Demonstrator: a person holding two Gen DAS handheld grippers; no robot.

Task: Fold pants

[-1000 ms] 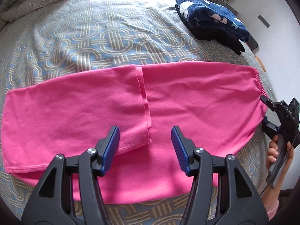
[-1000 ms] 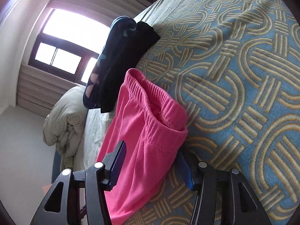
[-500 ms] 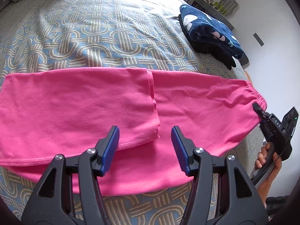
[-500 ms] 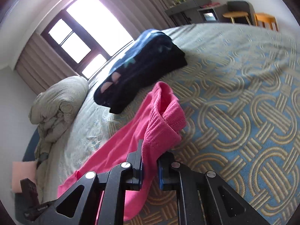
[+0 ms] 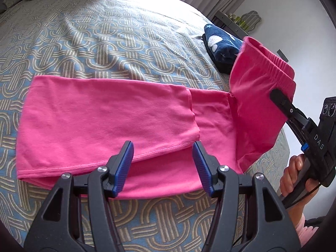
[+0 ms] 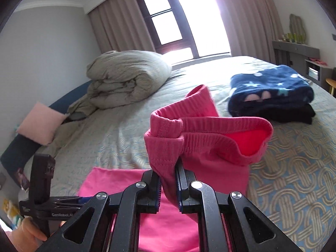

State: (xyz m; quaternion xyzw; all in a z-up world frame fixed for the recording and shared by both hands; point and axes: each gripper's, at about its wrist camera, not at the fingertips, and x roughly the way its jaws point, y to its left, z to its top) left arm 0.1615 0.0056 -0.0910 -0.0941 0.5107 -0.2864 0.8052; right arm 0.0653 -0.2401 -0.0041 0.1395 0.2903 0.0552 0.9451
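Pink knit pants (image 5: pixel 109 113) lying flat, legs doubled over, on bed (image 5: pixel 105 40) with woven ring-pattern cover. I am pinching ribbed elastic waistband (image 6: pixel 210 130) in right gripper (image 6: pixel 169 187), lifting it clear. I am holding left gripper (image 5: pixel 162 166) spread, hovering over hem edge; open bedding beyond.

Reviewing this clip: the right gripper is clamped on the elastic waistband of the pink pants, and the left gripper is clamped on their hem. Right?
Not quite. The left gripper stands open above the pink pants, gripping nothing, as the left wrist view shows. The right gripper is indeed clamped on the elastic waistband.
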